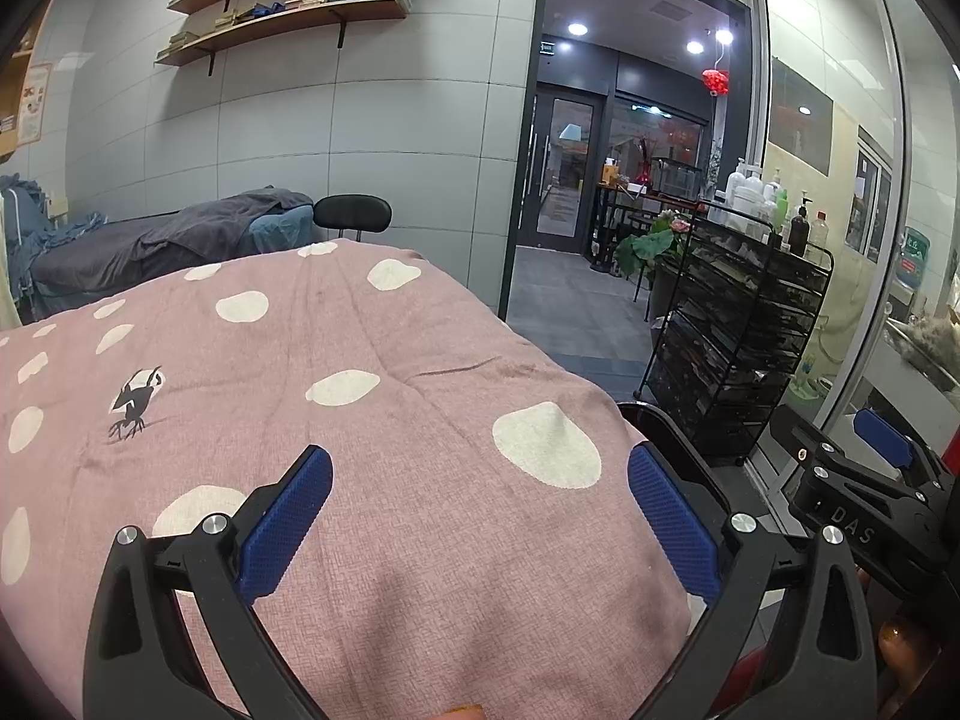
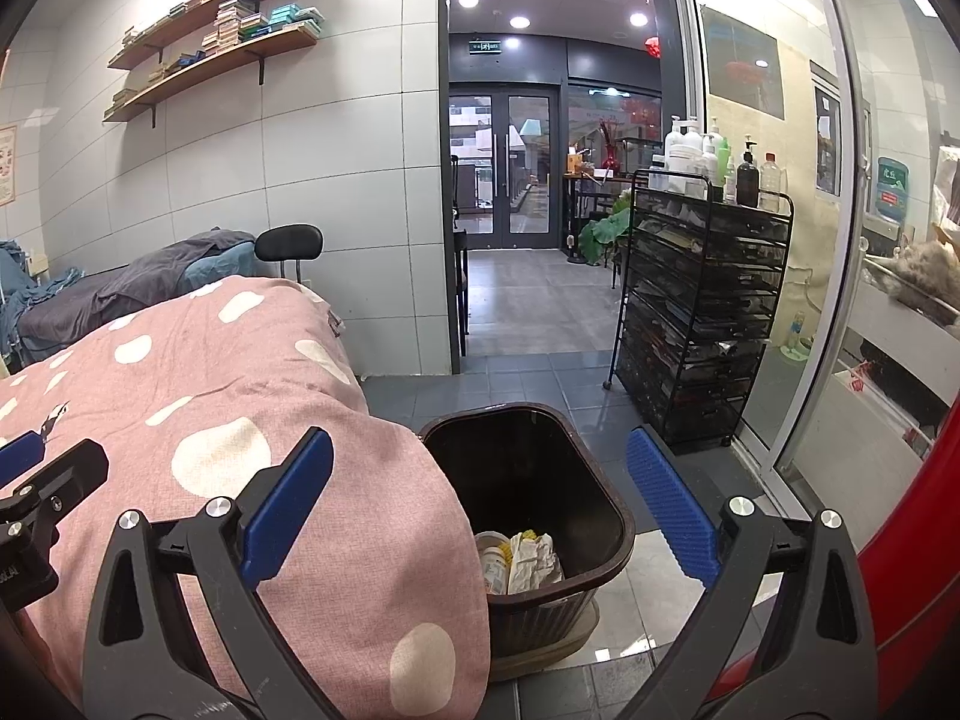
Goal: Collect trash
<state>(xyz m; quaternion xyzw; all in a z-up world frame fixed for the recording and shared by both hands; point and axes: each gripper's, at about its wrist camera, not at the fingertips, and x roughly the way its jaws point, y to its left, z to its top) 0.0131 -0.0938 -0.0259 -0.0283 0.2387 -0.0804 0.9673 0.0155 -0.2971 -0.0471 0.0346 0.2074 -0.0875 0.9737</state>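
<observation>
Pink cloth with pale spots covers the bed (image 1: 360, 420), and the left tongs (image 1: 480, 516) hang over it with their blue pads spread wide and nothing between them. A small dark print of a creature (image 1: 135, 405) marks the cloth to the left. Just off the bed's right corner stands the bin (image 2: 600, 498), dark brown and open-topped, on the tiled floor (image 2: 540, 372); its side is close against the hanging cloth. The right tongs (image 2: 480, 516) hover above the bin, pads also spread and empty. Inside the bin, at the bottom, lie crumpled white paper (image 2: 534, 561), a bit of something yellow (image 2: 528, 537) and a pale bottle (image 2: 495, 564) beside it. In the left view only the bin's rim shows at the bed's edge, and the right tongs appear at the far right with a fingertip beneath them. In the right view the left tongs poke in at the left edge over the bed. Beyond the bin stands a black wire rack (image 2: 702, 312) with bottles (image 2: 708, 162) on top. A second bed (image 2: 120, 288) with a dark blanket and a black chair (image 2: 288, 243) lie behind, under wall shelves (image 2: 210, 54) stacked with boxes. An open doorway (image 2: 534, 150) shows a lit hall.
</observation>
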